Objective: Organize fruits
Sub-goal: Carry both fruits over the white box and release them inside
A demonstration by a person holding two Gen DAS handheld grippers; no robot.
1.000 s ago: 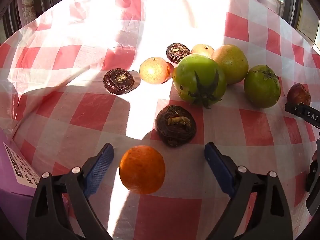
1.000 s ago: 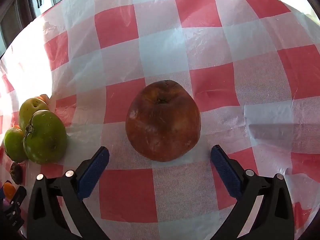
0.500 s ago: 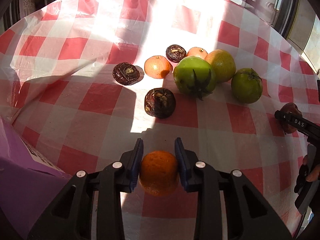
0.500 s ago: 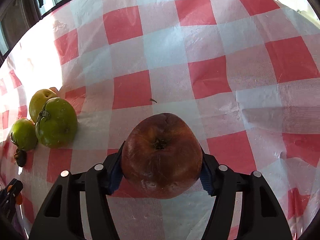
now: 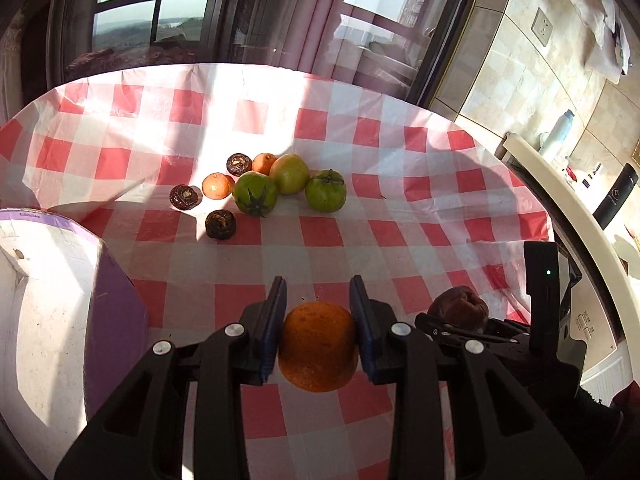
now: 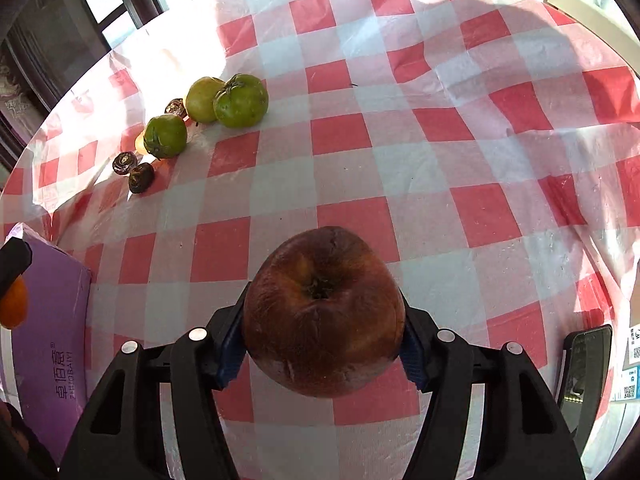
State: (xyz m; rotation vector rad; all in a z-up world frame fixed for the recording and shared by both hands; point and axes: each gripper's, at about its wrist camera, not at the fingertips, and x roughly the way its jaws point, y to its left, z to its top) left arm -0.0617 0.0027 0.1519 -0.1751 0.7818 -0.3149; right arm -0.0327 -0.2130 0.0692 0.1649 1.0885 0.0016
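Both fruits have risen since half a second ago: your left gripper (image 5: 318, 326) and right gripper (image 6: 322, 336) now carry them high above the cloth (image 5: 360, 240), and the fruit pile looks far smaller than it did.

Left wrist view: your left tongs are clenched on the orange (image 5: 318, 346), which sits between the blue pads (image 5: 276, 324), touching both and bulging below them. Only this view shows the box's (image 5: 48, 300) white inside at left, the window (image 5: 152, 12) behind the table, and the two small oranges (image 5: 217, 185) in the pile. It also shows your right gripper (image 5: 480, 330) low at right, with the top of the brown fruit (image 5: 460, 304) visible above it.

Right wrist view: your right tongs are clenched on the brown fruit (image 6: 322, 312), stem pit up, wedged between the pads and hiding most of them. Only this view shows the box's purple printed side (image 6: 52, 320) at lower left, a phone (image 6: 586, 364) at lower right, and the held orange (image 6: 14, 304) as a sliver at the left edge, over the box.

Both views show the pile well apart from the tongs, far across the cloth: two green tomatoes (image 5: 325, 195) (image 6: 240, 100), a yellow-green fruit (image 5: 289, 173) (image 6: 204, 99) between them, and dark shrivelled fruits (image 5: 220, 224) (image 6: 141, 177) on the near left.
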